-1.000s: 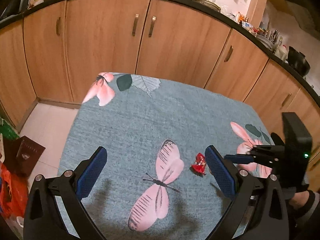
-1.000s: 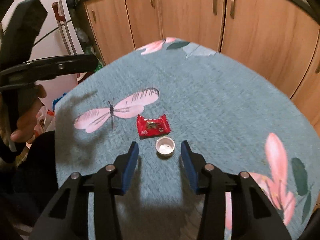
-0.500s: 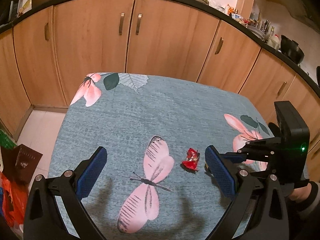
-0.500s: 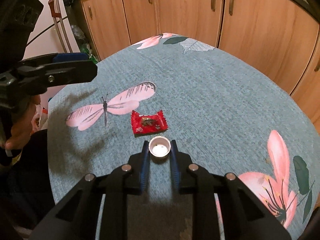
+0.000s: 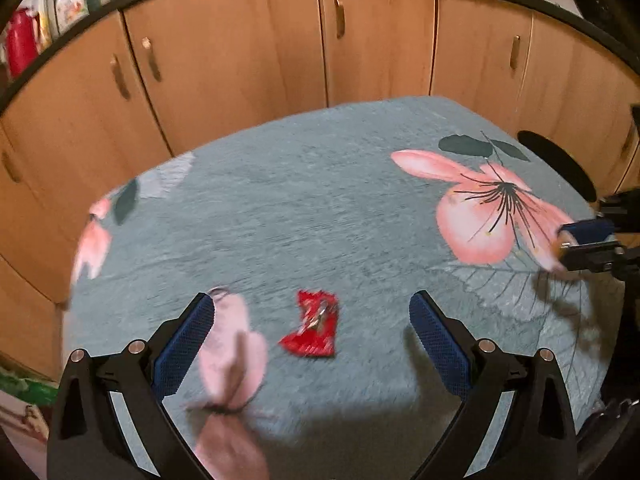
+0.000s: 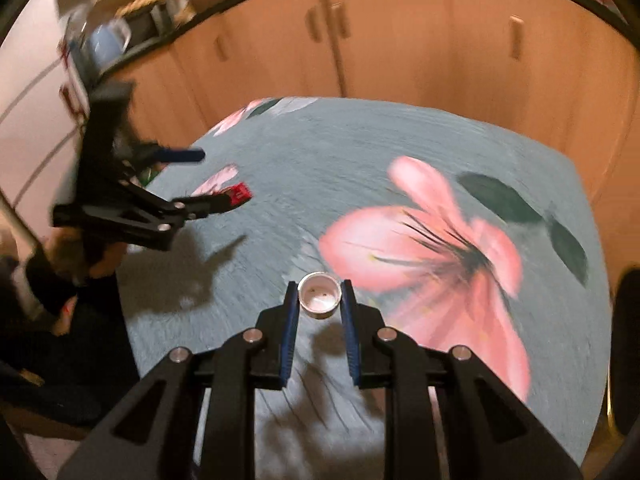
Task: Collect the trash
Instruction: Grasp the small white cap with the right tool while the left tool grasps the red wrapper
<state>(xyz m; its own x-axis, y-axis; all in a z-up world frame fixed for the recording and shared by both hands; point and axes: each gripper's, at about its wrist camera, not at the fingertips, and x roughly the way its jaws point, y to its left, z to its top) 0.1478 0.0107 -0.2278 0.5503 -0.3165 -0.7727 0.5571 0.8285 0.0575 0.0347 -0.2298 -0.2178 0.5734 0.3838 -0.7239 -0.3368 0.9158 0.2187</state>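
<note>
A crumpled red wrapper (image 5: 314, 324) lies on the grey-blue flowered tablecloth (image 5: 320, 200). My left gripper (image 5: 310, 320) stands open just above it, blue pads wide on either side and not touching it. My right gripper (image 6: 319, 286) is shut on a small white bottle cap (image 6: 320, 300), hollow side up, over the big pink flower, with its shadow on the cloth below. The right wrist view also shows the left gripper (image 6: 216, 178) at the far left, beside the wrapper (image 6: 239, 193). The right gripper (image 5: 562, 245) shows at the right edge of the left wrist view.
Wooden cupboard doors (image 5: 240, 60) curve close around the far sides of the table. A dark round seat (image 5: 556, 164) stands off the table's right edge. A person's hand (image 6: 92, 256) holds the left gripper. Bags (image 5: 24, 392) lie on the floor at the left.
My right gripper shut on the white cap and carried it right, over the pink flower. My left gripper swung over to the red wrapper, which now lies between its open fingers.
</note>
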